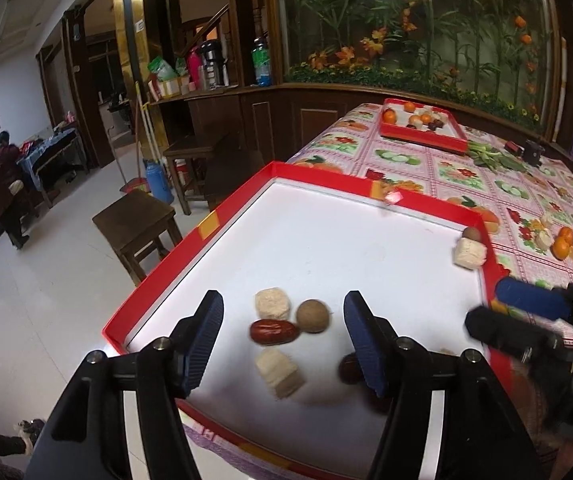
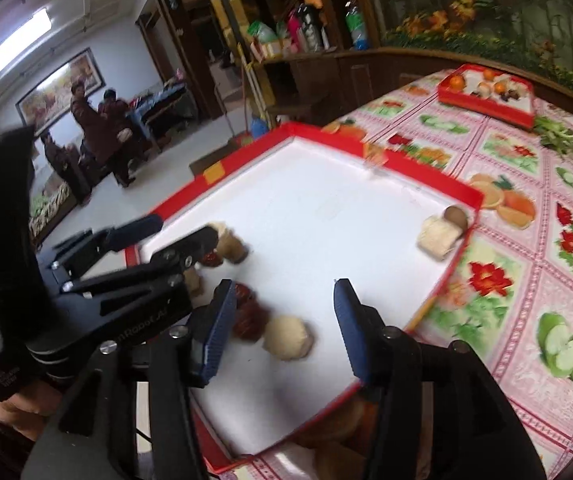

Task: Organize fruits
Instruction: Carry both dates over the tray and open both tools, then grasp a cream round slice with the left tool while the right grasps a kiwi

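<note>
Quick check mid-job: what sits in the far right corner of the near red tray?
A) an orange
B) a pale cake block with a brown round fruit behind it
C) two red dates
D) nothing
B: in the left wrist view the pale cake block lies against the red tray wall, with a brown round fruit just behind it.

Black gripper, ribbed blue pads

Wooden stool (beside floral tablecloth)

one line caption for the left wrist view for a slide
Open left gripper above a red date and pale snacks in a red-rimmed tray.
</note>
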Demonstrator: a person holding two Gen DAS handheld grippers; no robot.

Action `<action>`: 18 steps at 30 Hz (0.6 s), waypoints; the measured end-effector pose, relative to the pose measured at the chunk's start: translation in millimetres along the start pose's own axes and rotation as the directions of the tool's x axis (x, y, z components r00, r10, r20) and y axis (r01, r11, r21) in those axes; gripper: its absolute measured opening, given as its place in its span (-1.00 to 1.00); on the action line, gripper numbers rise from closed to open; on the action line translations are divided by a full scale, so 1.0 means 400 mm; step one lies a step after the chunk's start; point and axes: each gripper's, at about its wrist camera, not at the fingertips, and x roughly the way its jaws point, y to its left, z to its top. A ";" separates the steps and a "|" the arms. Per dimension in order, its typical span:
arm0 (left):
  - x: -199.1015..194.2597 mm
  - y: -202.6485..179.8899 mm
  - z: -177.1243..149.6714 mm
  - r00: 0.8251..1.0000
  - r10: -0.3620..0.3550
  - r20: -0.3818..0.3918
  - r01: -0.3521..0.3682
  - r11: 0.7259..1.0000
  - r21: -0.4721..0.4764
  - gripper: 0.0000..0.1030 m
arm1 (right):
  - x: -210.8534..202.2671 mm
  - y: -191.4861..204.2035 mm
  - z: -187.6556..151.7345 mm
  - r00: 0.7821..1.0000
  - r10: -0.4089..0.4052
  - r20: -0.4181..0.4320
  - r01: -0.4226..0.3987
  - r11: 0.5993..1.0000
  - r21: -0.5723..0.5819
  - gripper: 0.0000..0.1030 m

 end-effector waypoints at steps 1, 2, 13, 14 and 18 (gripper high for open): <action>-0.004 -0.009 0.003 1.000 -0.009 0.004 0.009 1.000 0.007 0.28 | -0.011 -0.012 0.002 1.000 -0.006 0.012 0.006 1.000 0.009 0.03; -0.010 -0.019 0.007 1.000 -0.017 0.011 0.017 1.000 0.015 0.31 | -0.024 -0.030 0.002 0.999 -0.021 0.027 0.020 1.000 0.020 0.03; -0.055 -0.292 0.050 0.973 -0.230 0.005 0.222 0.947 0.233 0.44 | -0.175 -0.318 -0.031 0.977 -0.203 0.070 0.184 0.958 0.222 0.03; -0.053 -0.318 0.053 0.970 -0.243 0.001 0.234 0.938 0.256 0.45 | -0.198 -0.349 -0.042 0.971 -0.229 0.070 0.207 0.949 0.239 0.03; -0.022 -0.434 0.073 0.959 -0.281 -0.028 0.275 0.903 0.329 0.45 | -0.280 -0.460 -0.089 0.946 -0.317 0.062 0.283 0.907 0.313 0.03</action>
